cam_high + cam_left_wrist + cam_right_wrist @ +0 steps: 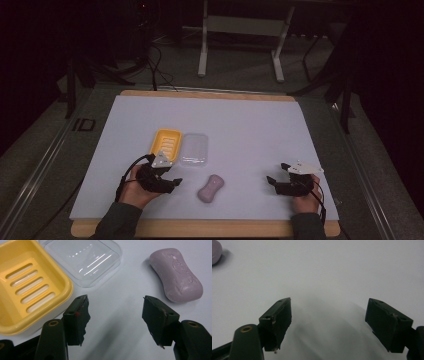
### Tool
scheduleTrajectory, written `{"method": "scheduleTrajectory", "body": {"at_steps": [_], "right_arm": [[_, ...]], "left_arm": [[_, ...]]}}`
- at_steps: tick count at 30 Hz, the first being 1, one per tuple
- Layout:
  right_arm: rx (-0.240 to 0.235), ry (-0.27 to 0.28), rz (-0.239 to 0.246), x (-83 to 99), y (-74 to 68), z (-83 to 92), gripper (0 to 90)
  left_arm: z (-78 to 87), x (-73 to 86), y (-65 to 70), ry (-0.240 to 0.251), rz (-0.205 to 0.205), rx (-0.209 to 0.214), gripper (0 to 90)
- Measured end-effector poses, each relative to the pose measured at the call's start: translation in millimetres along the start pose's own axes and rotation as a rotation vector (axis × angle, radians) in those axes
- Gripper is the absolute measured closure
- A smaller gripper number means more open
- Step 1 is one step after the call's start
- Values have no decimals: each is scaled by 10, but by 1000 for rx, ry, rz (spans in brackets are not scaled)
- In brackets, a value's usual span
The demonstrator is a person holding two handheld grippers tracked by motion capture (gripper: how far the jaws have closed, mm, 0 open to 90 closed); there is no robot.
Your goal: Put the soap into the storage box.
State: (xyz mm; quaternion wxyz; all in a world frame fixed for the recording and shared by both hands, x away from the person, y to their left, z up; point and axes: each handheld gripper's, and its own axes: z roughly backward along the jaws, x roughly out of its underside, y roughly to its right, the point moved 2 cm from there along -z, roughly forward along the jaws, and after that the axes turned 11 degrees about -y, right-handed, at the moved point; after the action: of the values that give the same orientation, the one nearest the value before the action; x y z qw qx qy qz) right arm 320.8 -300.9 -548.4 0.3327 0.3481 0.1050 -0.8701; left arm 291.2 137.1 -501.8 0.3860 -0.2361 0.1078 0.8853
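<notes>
In the left gripper view, the yellow soap dish (pixel 30 287) is running off the left and top edges of the frame, and the clear lid (pixel 83 261) is being cut by the top edge. The embossed lettering on the purple soap bar (pixel 176 275) is appearing too soft to read. In the right gripper view, the soap bar is showing as a sliver at the upper left corner. In the high view, the surroundings beyond the worktop (pixel 240 120) are lying in darkness.

Bare mat lies between the soap (pixel 210 189) and right gripper (pixel 278 178) (nothing intervening).
</notes>
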Motion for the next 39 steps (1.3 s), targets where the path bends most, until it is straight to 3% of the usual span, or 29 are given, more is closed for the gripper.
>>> {"method": "scheduleTrajectory", "body": {"at_steps": [11,39], "right_arm": [[0,16,2,5,1,12,212],[2,26,8,8,-4,21,211]], "left_arm": [[45,-76,12,5,-10,-6,393],[30,-285,86,-69,-47,-18,386]]}}
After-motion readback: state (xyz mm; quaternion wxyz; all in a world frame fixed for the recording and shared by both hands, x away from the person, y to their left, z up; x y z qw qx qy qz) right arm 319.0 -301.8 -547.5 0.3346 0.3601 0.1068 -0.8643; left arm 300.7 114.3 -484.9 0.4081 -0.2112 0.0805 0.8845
